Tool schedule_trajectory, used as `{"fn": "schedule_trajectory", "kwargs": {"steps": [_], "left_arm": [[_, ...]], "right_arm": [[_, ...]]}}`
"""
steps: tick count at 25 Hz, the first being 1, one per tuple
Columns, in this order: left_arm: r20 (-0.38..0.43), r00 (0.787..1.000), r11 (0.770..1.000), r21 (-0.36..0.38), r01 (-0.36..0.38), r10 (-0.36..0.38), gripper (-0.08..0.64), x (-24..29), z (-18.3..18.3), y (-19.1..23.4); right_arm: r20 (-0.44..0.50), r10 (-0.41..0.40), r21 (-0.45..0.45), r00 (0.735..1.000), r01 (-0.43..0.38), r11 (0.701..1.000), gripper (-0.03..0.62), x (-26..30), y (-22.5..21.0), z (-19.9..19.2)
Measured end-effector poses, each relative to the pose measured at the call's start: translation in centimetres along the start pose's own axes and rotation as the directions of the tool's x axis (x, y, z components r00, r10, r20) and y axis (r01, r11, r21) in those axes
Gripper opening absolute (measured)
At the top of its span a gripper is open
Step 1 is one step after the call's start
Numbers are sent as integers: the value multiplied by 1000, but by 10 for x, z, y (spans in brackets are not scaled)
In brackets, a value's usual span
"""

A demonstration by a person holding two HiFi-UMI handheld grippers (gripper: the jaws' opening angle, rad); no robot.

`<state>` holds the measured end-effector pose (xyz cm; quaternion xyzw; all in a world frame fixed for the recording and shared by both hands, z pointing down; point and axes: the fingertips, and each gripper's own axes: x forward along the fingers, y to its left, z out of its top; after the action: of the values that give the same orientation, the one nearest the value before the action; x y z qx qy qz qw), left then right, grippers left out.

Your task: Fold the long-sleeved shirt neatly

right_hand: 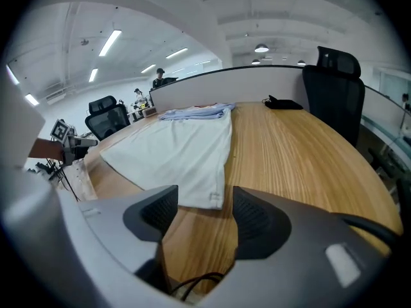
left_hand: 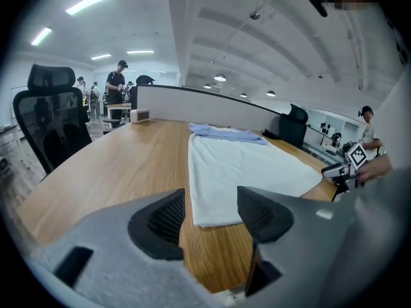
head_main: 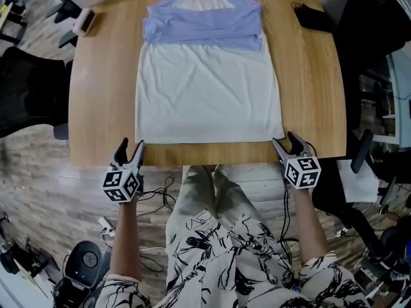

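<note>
The shirt lies flat on the wooden table, white body toward me, its lavender sleeves folded across the chest at the far end. My left gripper hovers at the near table edge just short of the hem's left corner, jaws open and empty. My right gripper sits by the hem's right corner, also open with nothing between its pads. Neither touches the cloth.
A black object lies at the table's far right and a small white device at the far left. Black office chairs stand on both sides. Cables hang under the near edge.
</note>
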<state>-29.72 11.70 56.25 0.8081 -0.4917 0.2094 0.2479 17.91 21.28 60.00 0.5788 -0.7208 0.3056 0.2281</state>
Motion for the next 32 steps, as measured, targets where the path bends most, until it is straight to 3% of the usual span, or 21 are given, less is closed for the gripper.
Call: {"fn": "schedule_trajectory", "kwargs": {"steps": [4, 7, 9, 10, 13, 17, 28, 32], "left_arm": [[-45, 999, 999, -37, -11, 10, 261, 10, -15, 9], [-56, 998, 1000, -30, -8, 7, 258, 14, -19, 6], [-57, 998, 1000, -26, -6, 5, 256, 17, -19, 5], [-57, 998, 1000, -29, -7, 5, 256, 19, -19, 5], [-58, 998, 999, -40, -13, 11, 252, 20, -20, 6], [-59, 998, 999, -42, -4, 2, 249, 22, -18, 6], [-94, 995, 999, -24, 27, -29, 241, 27, -24, 1], [-140, 990, 998, -51, -27, 19, 195, 24, -30, 8]], "right_arm": [[2, -110, 10, 994, 110, 994, 273, -7, -12, -3], [-24, -224, -127, 974, 219, 967, 284, -21, -19, -5], [-28, -197, -221, 980, 186, 957, 283, -18, -5, -5], [-29, -158, -218, 987, 148, 965, 282, -14, 3, -6], [-13, -103, -70, 995, 102, 992, 282, -2, 9, -7], [-1, -107, 65, 994, 107, 992, 263, 3, 0, -8], [-46, -150, 148, 988, 156, 977, 160, 6, -11, -10], [-54, -154, 165, 987, 161, 973, 127, 6, -14, -10]]}}
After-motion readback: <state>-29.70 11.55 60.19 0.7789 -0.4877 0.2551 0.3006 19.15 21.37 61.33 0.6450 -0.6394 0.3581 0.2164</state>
